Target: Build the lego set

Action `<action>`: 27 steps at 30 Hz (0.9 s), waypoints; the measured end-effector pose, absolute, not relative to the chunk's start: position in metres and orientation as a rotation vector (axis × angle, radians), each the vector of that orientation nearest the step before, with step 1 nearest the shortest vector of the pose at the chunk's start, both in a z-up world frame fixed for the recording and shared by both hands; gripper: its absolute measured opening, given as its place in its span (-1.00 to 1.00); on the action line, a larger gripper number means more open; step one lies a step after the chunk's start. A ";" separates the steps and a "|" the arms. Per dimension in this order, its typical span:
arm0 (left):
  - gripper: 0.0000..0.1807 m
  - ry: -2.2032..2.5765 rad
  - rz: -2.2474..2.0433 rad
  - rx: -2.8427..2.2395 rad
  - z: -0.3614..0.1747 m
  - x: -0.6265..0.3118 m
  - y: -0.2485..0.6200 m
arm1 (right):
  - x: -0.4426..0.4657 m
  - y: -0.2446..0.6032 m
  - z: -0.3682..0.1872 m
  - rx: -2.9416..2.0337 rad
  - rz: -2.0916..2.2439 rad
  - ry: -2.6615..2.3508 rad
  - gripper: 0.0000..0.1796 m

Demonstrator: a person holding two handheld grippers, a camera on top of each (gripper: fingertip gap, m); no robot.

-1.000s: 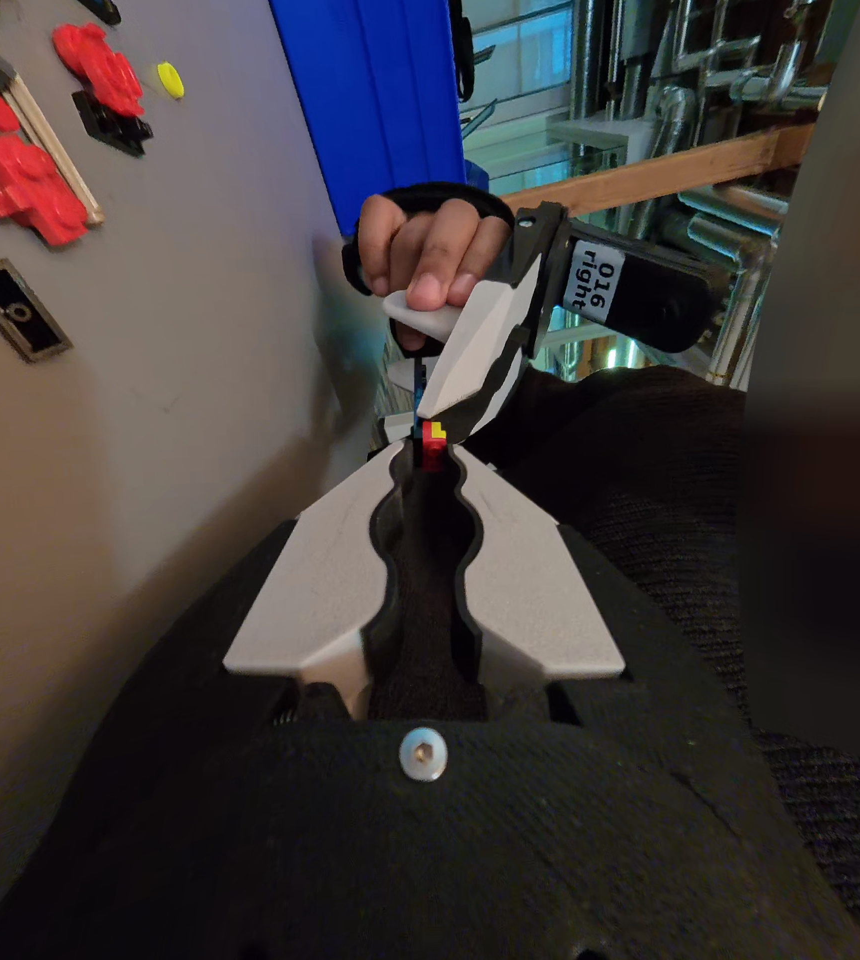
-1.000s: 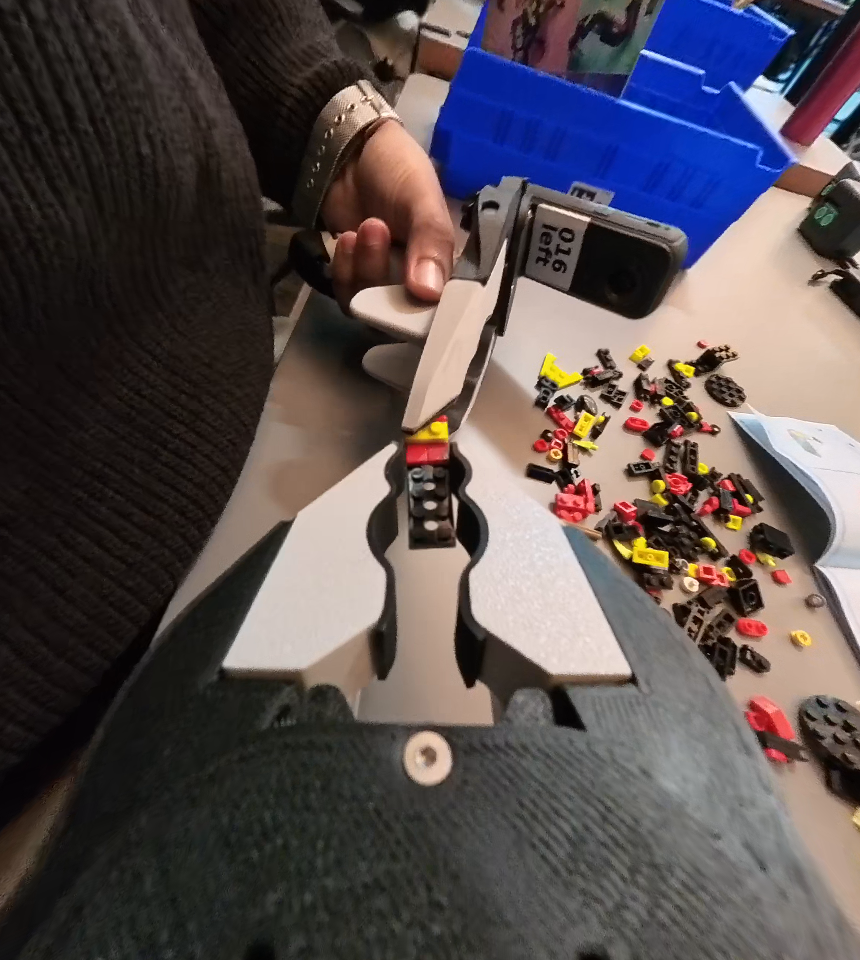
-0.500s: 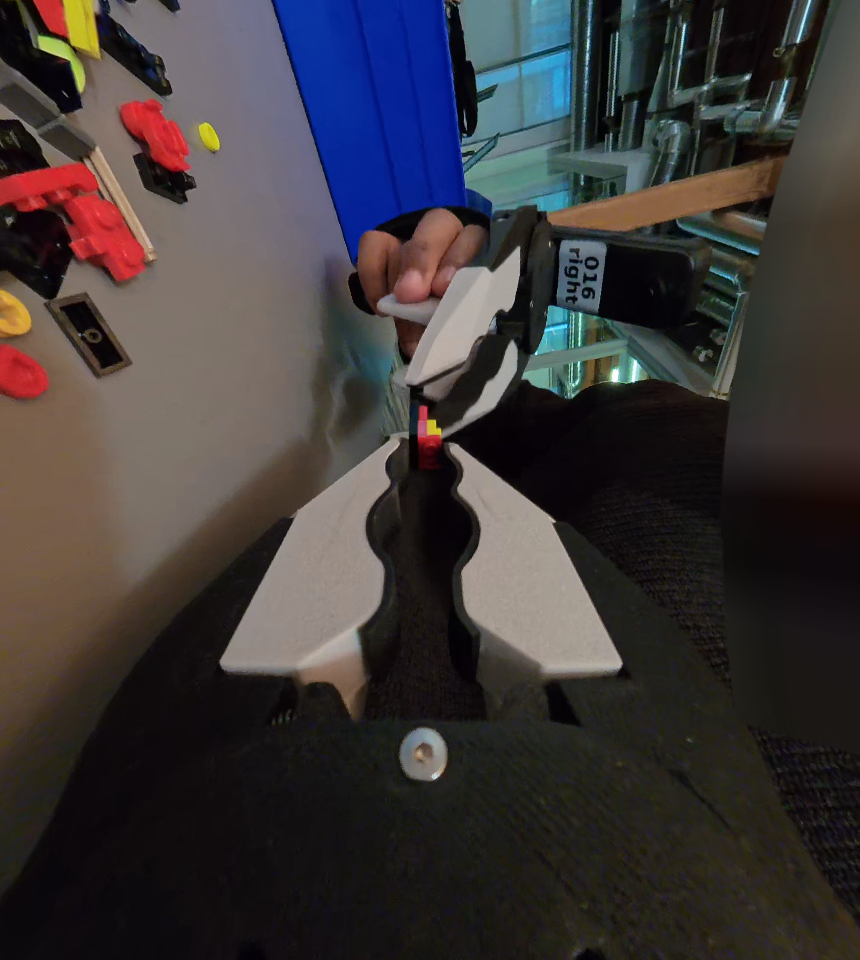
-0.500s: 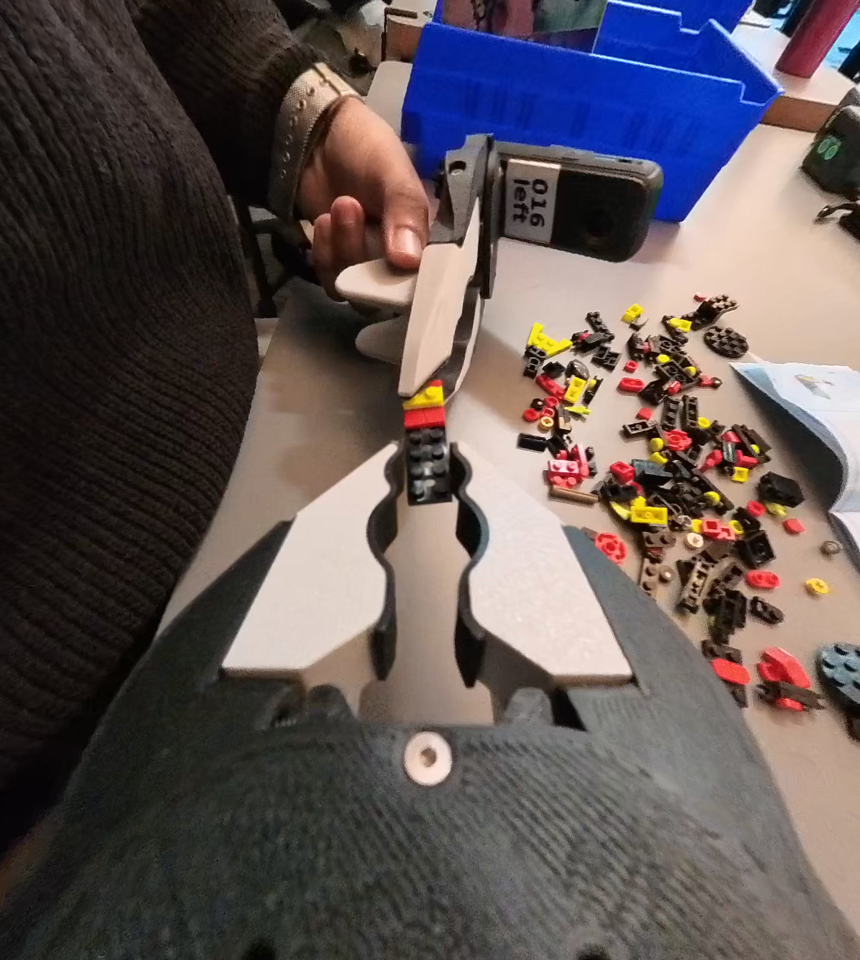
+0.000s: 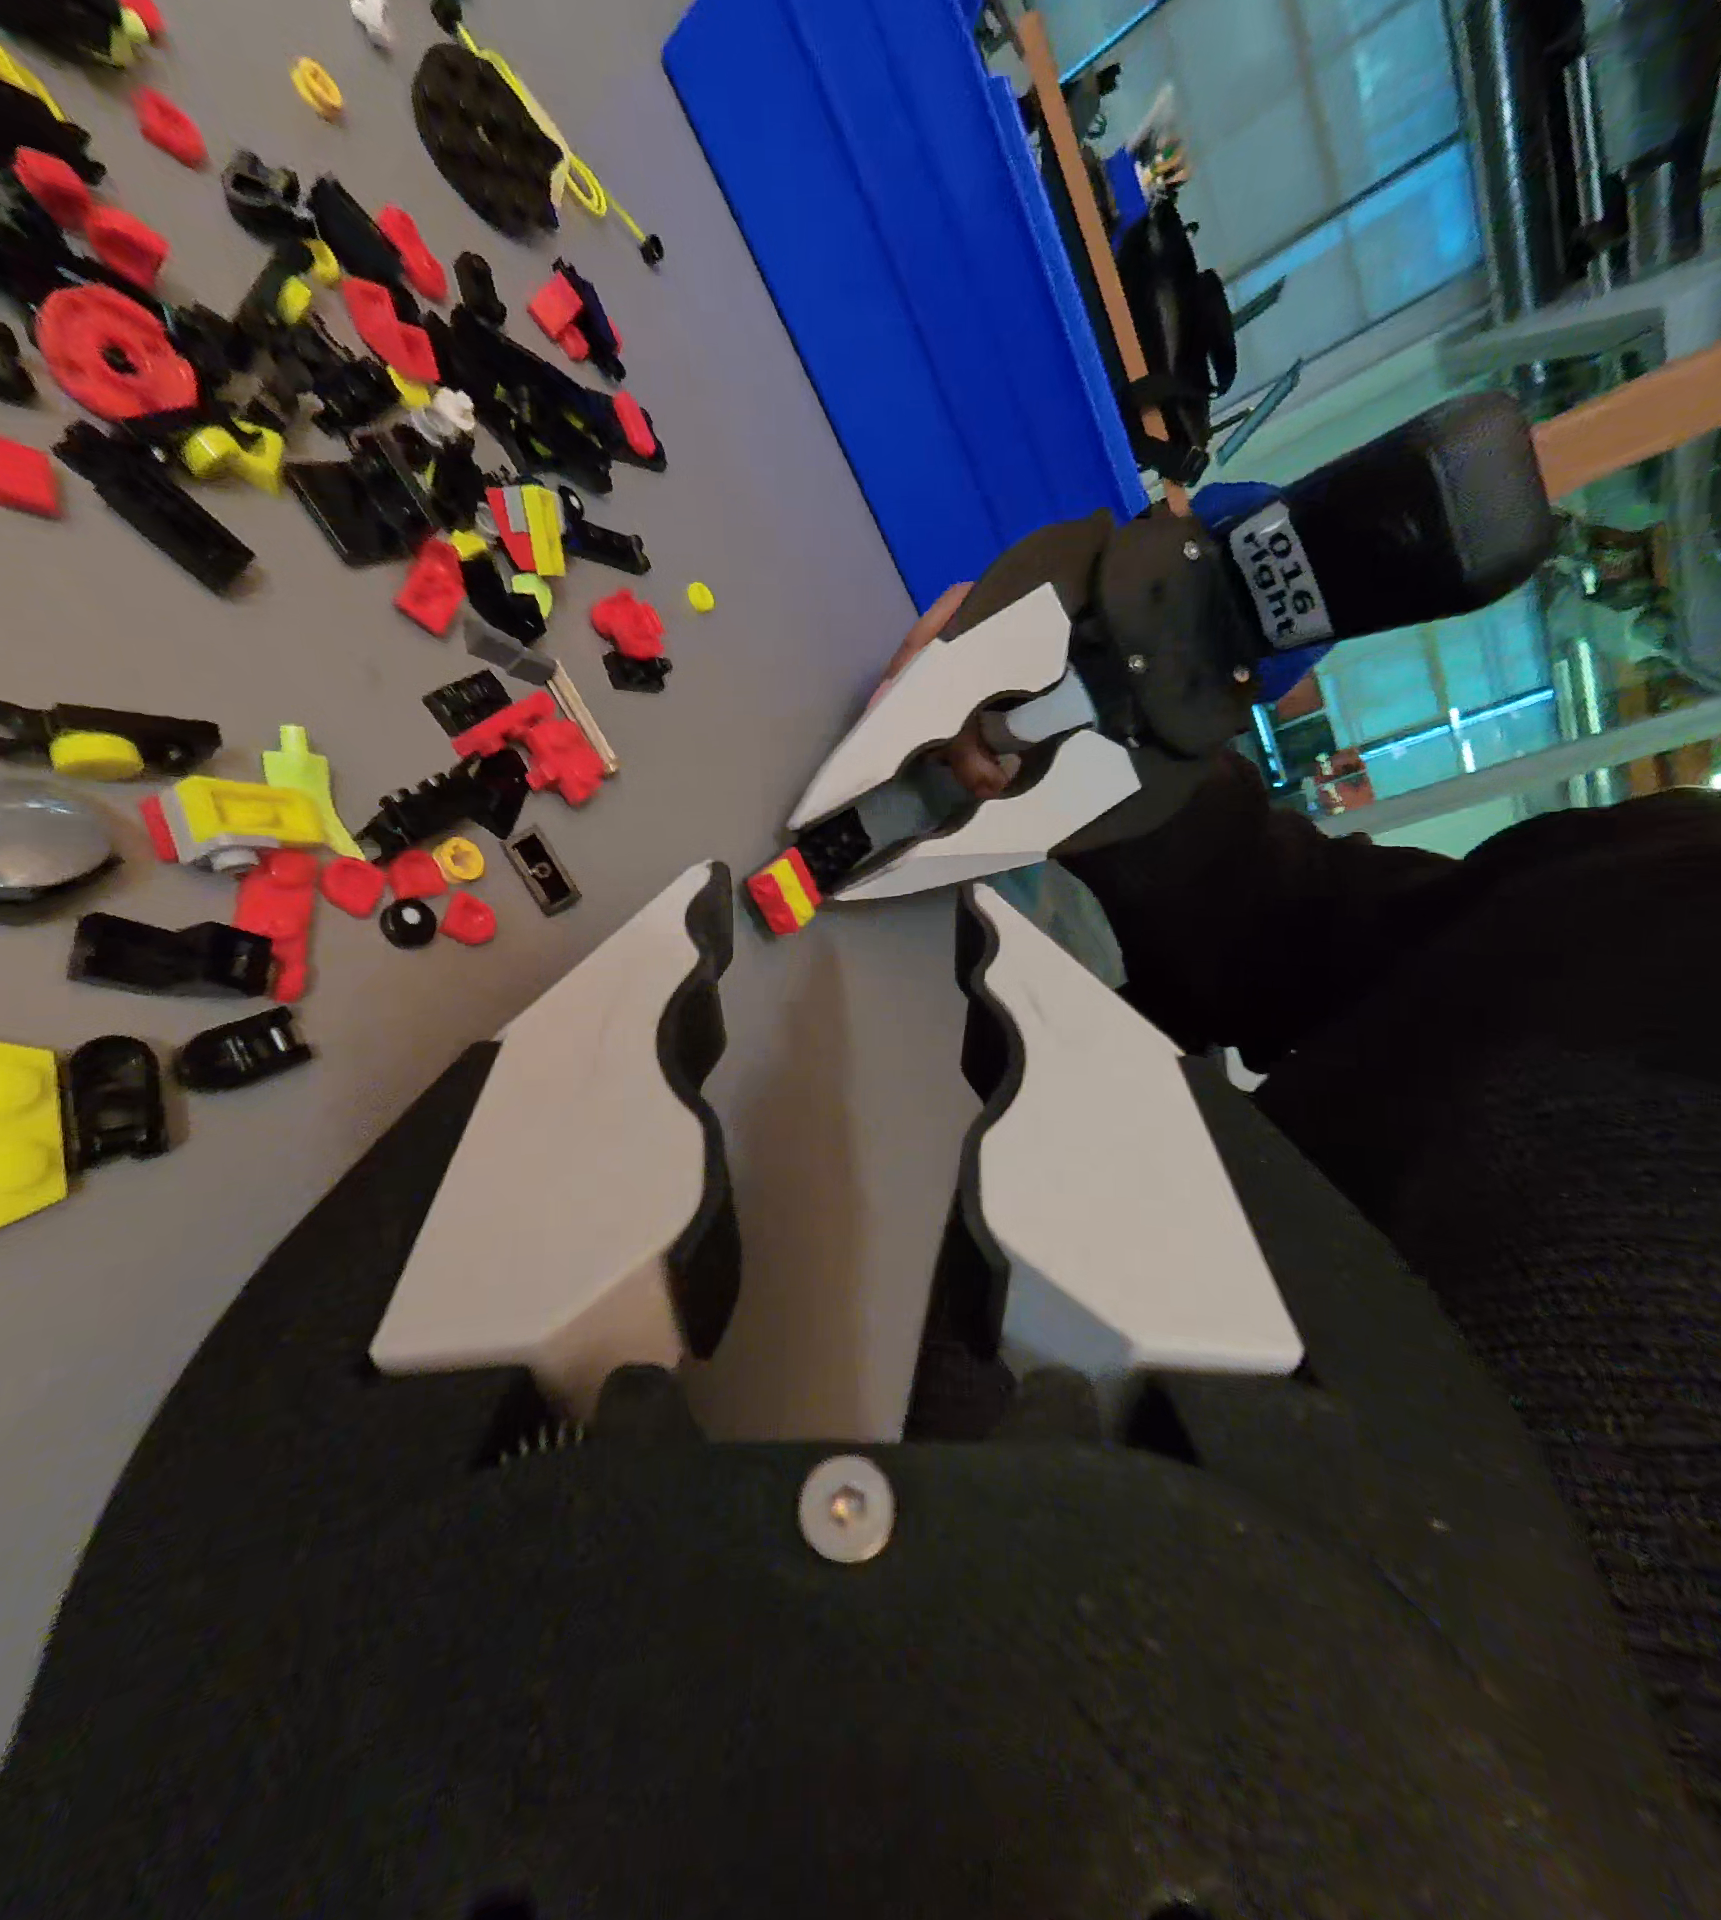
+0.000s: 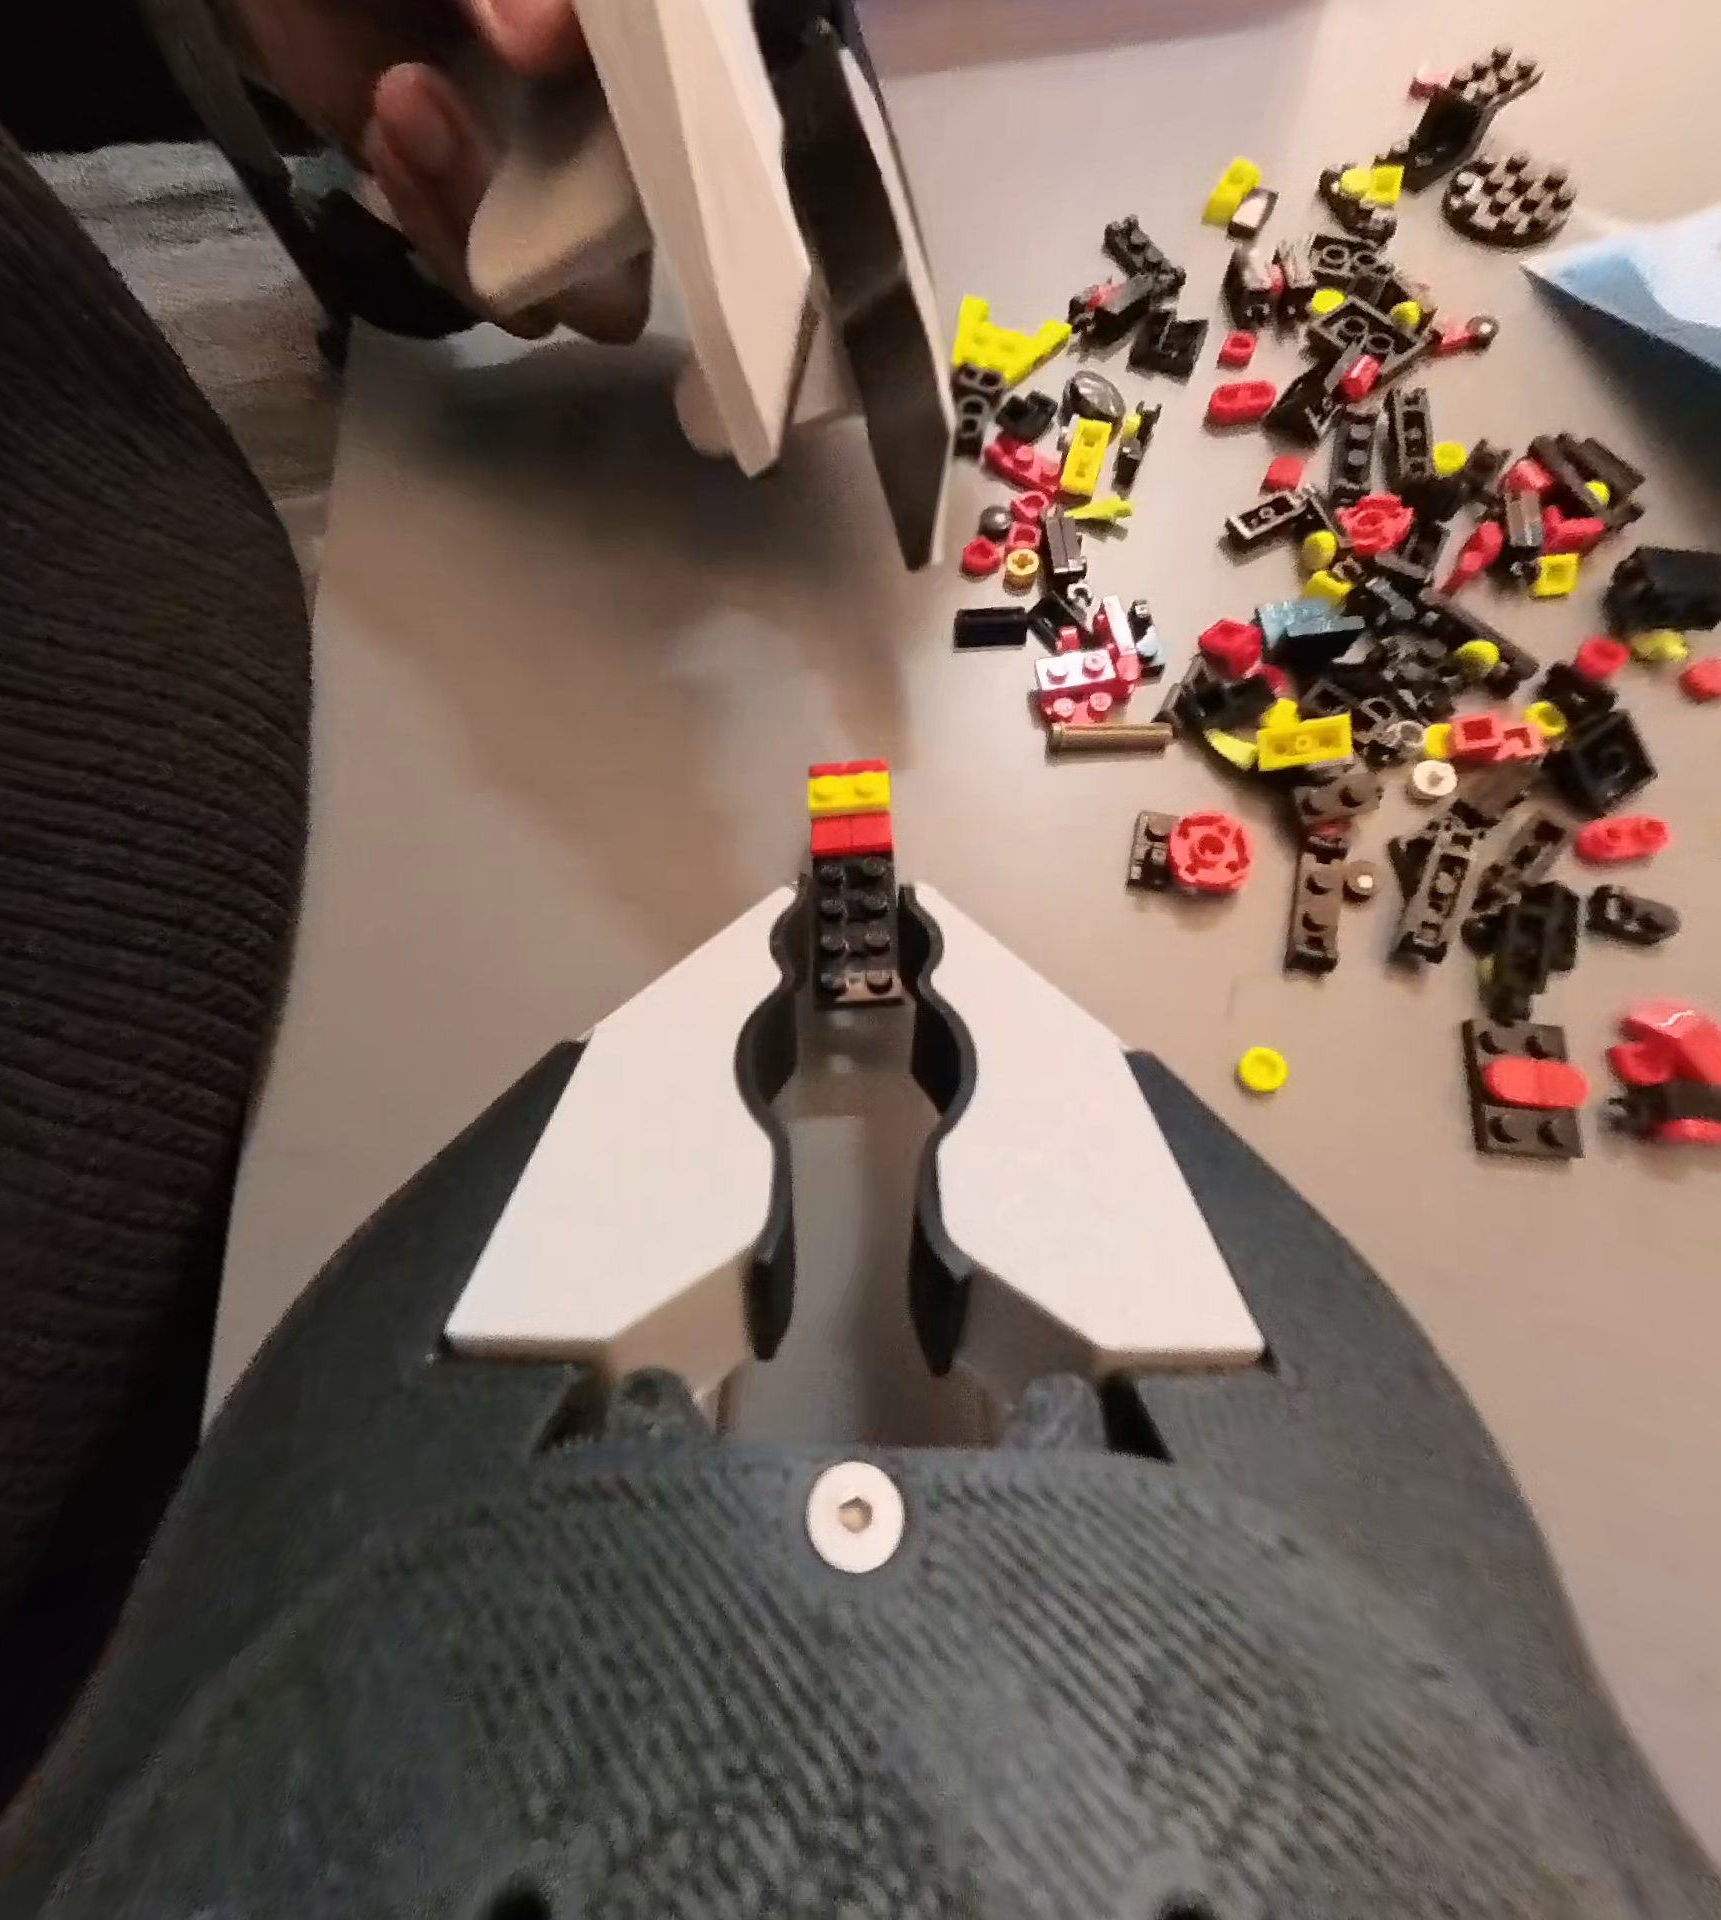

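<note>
My right gripper [image 6: 851, 909] is shut on a small lego assembly [image 6: 849, 831]: a black studded plate with red and yellow bricks stacked at its far end. It holds it above the grey table [image 6: 544, 675]. In the left wrist view the right gripper [image 5: 820, 862] and the assembly [image 5: 783, 902] sit just past my left gripper's tips. My left gripper [image 5: 845, 909] is open and empty, its left finger tip close to the assembly but apart from it. In the right wrist view the left gripper [image 6: 835, 499] hangs open above and beyond the assembly.
A pile of loose black, red and yellow lego pieces [image 6: 1407, 644] covers the table to the right and also shows in the left wrist view [image 5: 316, 468]. An instruction booklet [image 6: 1708, 301] lies at far right. A blue bin [image 5: 887, 260] stands behind. A dark knit sleeve [image 6: 56, 831] is at left. Tip to tip, the grippers are about 6 cm apart.
My left gripper was shut on the red and yellow end of the assembly. It has let go, opened and drawn away. The right gripper still holds the black plate.
</note>
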State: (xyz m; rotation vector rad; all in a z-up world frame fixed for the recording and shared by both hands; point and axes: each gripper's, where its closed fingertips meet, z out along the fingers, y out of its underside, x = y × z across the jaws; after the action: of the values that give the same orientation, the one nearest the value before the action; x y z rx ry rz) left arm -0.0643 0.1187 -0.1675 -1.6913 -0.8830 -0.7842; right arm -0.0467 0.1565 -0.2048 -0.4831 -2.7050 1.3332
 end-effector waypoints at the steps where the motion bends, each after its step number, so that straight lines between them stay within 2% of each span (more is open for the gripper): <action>1: -0.55 -0.884 -0.809 -1.687 -0.168 -0.062 0.120 | -0.047 0.157 -0.206 -0.489 1.329 -2.707 -0.84; 4: -0.50 -0.856 -0.837 -1.696 -0.167 -0.056 0.123 | -0.047 0.158 -0.210 -0.478 1.290 -2.715 -0.84; 9: -0.28 -0.771 -0.884 -1.716 -0.160 -0.042 0.131 | -0.047 0.159 -0.216 -0.457 1.235 -2.727 -0.79; 12: -0.24 -0.734 -0.881 -1.726 -0.158 -0.037 0.133 | -0.050 0.161 -0.214 -0.457 1.232 -2.708 -0.66; 17: -0.23 -0.713 -0.812 -1.750 -0.157 -0.040 0.133 | -0.068 0.164 -0.181 -0.523 1.365 -2.512 -0.58; 21: -0.24 -0.726 -0.732 -1.782 -0.160 -0.046 0.133 | -0.069 0.169 -0.164 -0.637 1.489 -2.478 -0.93; 27: -0.37 -0.674 -0.506 -1.858 -0.163 -0.056 0.130 | -0.078 0.171 -0.155 -0.666 1.508 -2.400 -1.00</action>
State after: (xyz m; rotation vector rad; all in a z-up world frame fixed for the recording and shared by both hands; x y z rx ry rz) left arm -0.0558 0.1301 -0.1628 -1.8583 -0.6737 -0.5062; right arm -0.0776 0.1714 -0.1552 -0.6663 -2.4003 1.5078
